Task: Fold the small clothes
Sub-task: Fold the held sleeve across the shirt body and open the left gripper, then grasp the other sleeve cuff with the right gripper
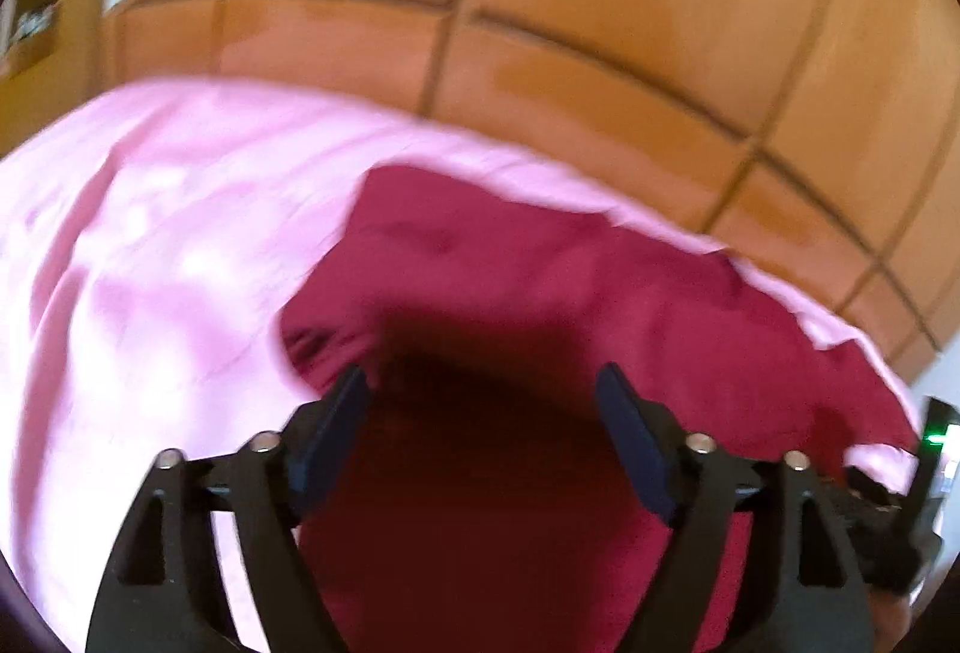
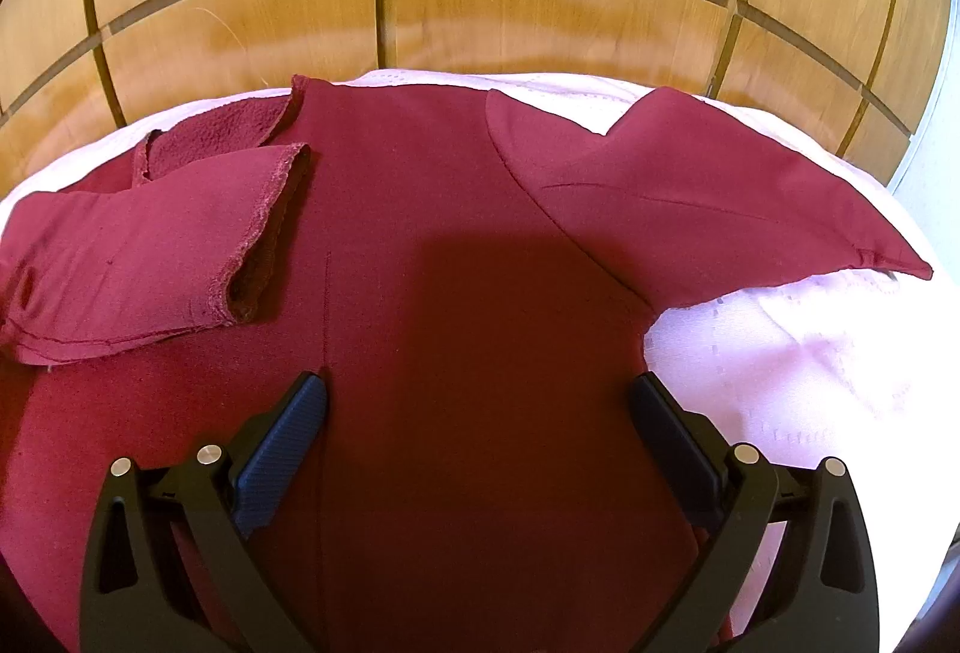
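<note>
Right wrist view: right tool (image 2: pixel 477 392) hangs spread apart over a maroon garment (image 2: pixel 456 245) lying on pink cloth (image 2: pixel 810 365); one sleeve (image 2: pixel 150 257) folded inward. Left tool (image 1: pixel 483 383) likewise gapes, empty.

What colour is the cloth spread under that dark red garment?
Pale pink cloth, with a faint woven dotted pattern; clearest in the right wrist view.
</note>
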